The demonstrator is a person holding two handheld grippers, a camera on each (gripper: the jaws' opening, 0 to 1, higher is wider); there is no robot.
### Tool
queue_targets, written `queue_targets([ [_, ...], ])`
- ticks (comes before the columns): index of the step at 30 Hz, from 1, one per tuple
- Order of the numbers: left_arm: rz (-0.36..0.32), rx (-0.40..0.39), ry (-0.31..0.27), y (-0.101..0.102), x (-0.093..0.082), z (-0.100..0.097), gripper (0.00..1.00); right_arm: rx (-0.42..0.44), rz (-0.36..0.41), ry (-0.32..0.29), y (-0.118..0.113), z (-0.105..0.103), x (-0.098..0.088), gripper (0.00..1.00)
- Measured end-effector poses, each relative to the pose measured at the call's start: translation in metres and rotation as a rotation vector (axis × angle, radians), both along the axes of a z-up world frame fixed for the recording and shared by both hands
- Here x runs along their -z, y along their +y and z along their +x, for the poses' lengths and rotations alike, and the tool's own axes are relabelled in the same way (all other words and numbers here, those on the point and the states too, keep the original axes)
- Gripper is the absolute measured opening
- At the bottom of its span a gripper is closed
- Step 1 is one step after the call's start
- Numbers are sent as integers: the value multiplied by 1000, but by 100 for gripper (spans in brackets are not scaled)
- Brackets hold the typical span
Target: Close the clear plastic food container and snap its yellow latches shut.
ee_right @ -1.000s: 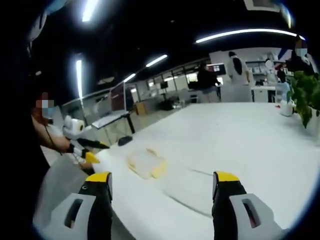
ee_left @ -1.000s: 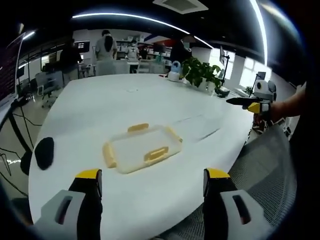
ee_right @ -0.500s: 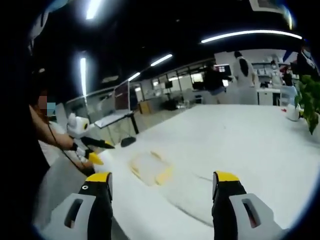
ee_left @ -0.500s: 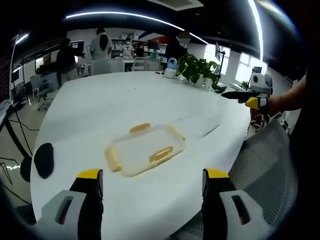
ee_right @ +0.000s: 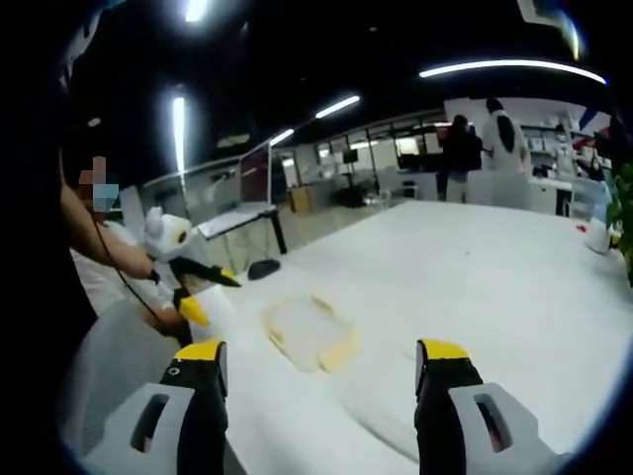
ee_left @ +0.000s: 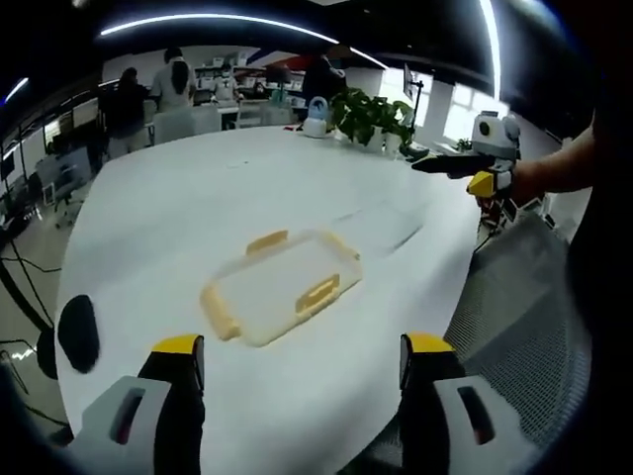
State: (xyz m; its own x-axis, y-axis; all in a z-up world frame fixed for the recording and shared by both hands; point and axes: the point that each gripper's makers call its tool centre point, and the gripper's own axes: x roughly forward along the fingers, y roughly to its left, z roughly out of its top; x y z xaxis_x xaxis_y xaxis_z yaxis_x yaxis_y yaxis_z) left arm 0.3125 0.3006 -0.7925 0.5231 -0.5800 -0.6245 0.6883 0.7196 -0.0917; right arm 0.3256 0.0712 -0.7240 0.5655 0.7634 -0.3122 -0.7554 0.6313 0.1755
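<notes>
Rising from the bottom of the left gripper view, the left gripper (ee_left: 295, 358) shows its two yellow-tipped jaws spread wide apart with nothing between them, hovering above the near edge of the big white table (ee_left: 178, 213). Just beyond the jaws, the clear plastic food container (ee_left: 282, 285) sits flat on the tabletop near the table's edge, lid down on it. Its long axis runs on a diagonal in this view, from lower left up toward upper right, with a yellow latch (ee_left: 220, 311) on the lower-left short end and another yellow latch (ee_left: 317, 294) along the near long side. Over in the right gripper view, the right gripper (ee_right: 321, 365) is equally wide open, jaws empty, held above the table, and the container shows there as a blurred pale shape with yellow edges, ahead of the jaws. To the left of it in that view, the left gripper comes in, held by a person's hand. Back in the left gripper view, the right gripper hangs out past the table's right side, well apart from the container, over a grey mesh chair (ee_left: 514, 307). A dark round object (ee_left: 77, 332) lies off the table's left edge. Farther away, a leafy green plant (ee_left: 371, 114) stands at the table's far end, and people (ee_left: 173, 84) stand in the office beyond.
</notes>
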Motion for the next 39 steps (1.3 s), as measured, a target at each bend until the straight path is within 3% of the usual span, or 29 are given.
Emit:
queue_targets([
  [15,55,96,18,7,7,13,81,-23,-22,-2,18,8,3,78],
  [17,57,109,26,6,8,14,80,-43,-57,-12,19,8,7,79],
  [30,107,195,40,6,16,20,79,-92,-93,4,29,17,17,78],
  [39,139,241,45,10,21,30,79,-157,-159,12,41,22,30,77],
])
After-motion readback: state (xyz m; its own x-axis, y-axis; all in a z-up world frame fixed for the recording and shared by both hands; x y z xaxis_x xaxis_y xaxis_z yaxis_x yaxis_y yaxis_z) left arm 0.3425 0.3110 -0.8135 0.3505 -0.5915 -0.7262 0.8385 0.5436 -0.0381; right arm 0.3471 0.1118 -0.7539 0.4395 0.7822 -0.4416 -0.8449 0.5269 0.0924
